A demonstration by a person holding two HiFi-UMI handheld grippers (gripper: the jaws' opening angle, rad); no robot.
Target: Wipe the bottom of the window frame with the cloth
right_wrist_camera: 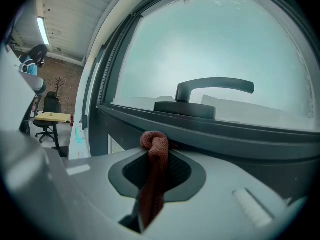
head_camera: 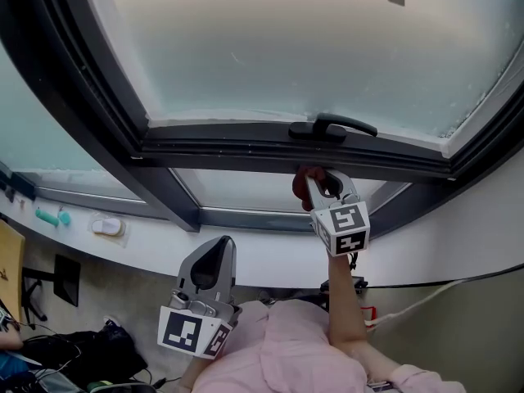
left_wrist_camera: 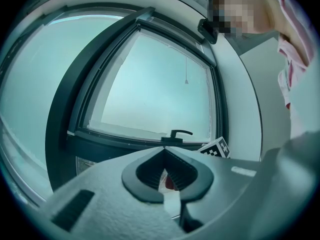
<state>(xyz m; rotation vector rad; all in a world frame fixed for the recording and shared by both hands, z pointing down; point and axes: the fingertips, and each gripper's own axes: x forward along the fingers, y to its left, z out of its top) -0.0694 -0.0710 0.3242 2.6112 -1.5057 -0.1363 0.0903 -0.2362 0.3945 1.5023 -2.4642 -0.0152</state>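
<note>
The dark window frame's bottom rail (head_camera: 237,150) runs across the head view, with a black handle (head_camera: 334,127) on it. My right gripper (head_camera: 325,177) is raised just under that rail, below the handle, and is shut on a red-brown cloth (head_camera: 304,188). In the right gripper view the cloth (right_wrist_camera: 156,151) bunches out of the jaws of the right gripper (right_wrist_camera: 158,145), close to or touching the rail (right_wrist_camera: 225,134). My left gripper (head_camera: 219,244) hangs lower, near the sill, shut with nothing in it. From the left gripper (left_wrist_camera: 164,153) the handle (left_wrist_camera: 178,134) lies ahead.
A white sill (head_camera: 164,248) runs below the window, with a teal object (head_camera: 51,216) and a small white item (head_camera: 107,226) at its left. A cable (head_camera: 442,285) crosses the wall at right. A desk and chair (right_wrist_camera: 49,118) stand far left.
</note>
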